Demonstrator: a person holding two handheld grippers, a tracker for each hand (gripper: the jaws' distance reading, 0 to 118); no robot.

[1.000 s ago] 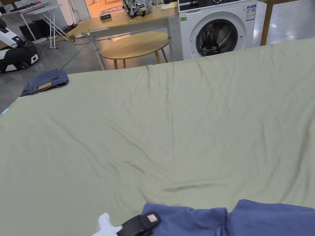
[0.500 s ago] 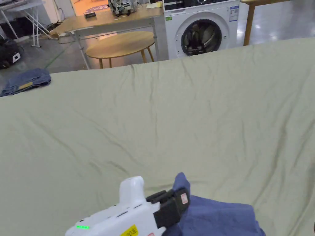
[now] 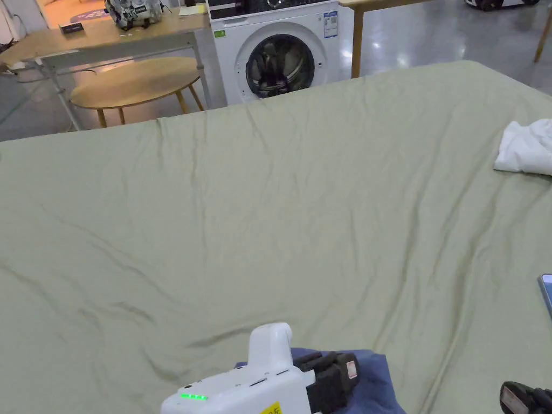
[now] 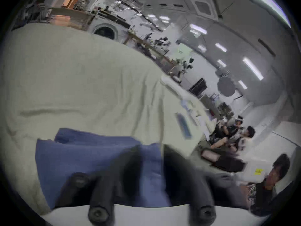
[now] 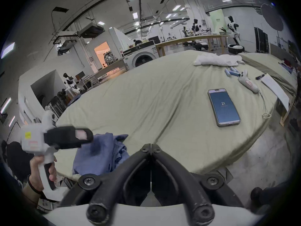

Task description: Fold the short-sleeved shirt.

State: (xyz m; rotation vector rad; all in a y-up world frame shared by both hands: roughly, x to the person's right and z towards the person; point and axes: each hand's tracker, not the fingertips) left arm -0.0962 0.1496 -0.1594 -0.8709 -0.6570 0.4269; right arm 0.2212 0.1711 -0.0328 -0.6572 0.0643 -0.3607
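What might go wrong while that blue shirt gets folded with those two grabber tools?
The blue shirt lies bunched at the near edge of the green sheet, so a pull toward the person could slide it off. The right gripper is shut and empty beside it, leaving nothing to pin the cloth. A phone lies on the same sheet; spreading the shirt that way might drag it.
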